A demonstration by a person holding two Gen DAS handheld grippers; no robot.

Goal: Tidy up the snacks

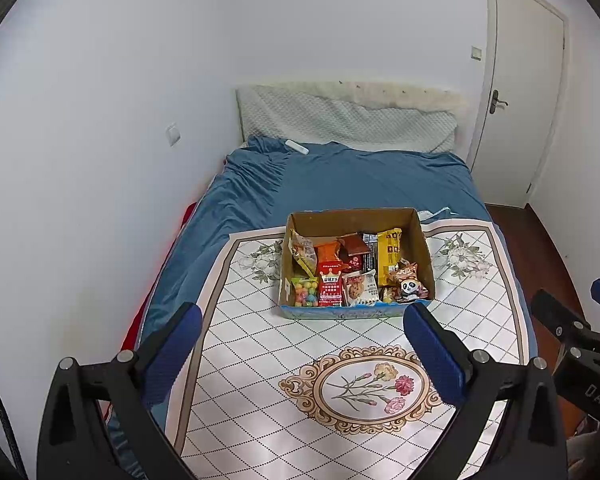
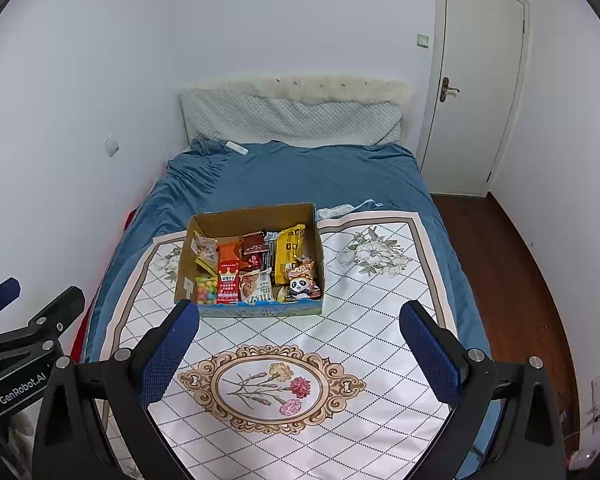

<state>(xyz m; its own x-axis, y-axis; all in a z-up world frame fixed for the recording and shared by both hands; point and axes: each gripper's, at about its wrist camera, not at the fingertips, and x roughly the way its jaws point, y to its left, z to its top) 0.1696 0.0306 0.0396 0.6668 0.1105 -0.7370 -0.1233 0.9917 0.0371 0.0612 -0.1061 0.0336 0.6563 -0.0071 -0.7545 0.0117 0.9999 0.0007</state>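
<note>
An open cardboard box [image 1: 352,222] [image 2: 256,216] sits on a floral mat [image 1: 260,360] [image 2: 360,320] on the bed. It is filled with several snack packets: a yellow packet [image 1: 389,254] [image 2: 288,248], a red packet [image 1: 330,284] [image 2: 228,282], a bag of coloured candy balls [image 1: 305,291] [image 2: 206,290], a cookie packet [image 1: 358,289] and a panda packet [image 1: 409,286] [image 2: 300,284]. My left gripper [image 1: 303,314] [image 2: 44,290] hovers open just short of the box, holding nothing. My right gripper [image 2: 300,309] [image 1: 570,292] is beside it, also open and holding nothing.
The bed has a blue sheet [image 1: 360,180] and a quilted pillow [image 1: 340,120] at the headboard. A small white object [image 1: 297,146] lies near the pillow. A wall runs along the bed's left side. A closed door [image 2: 472,80] and wooden floor [image 2: 512,280] are on the right.
</note>
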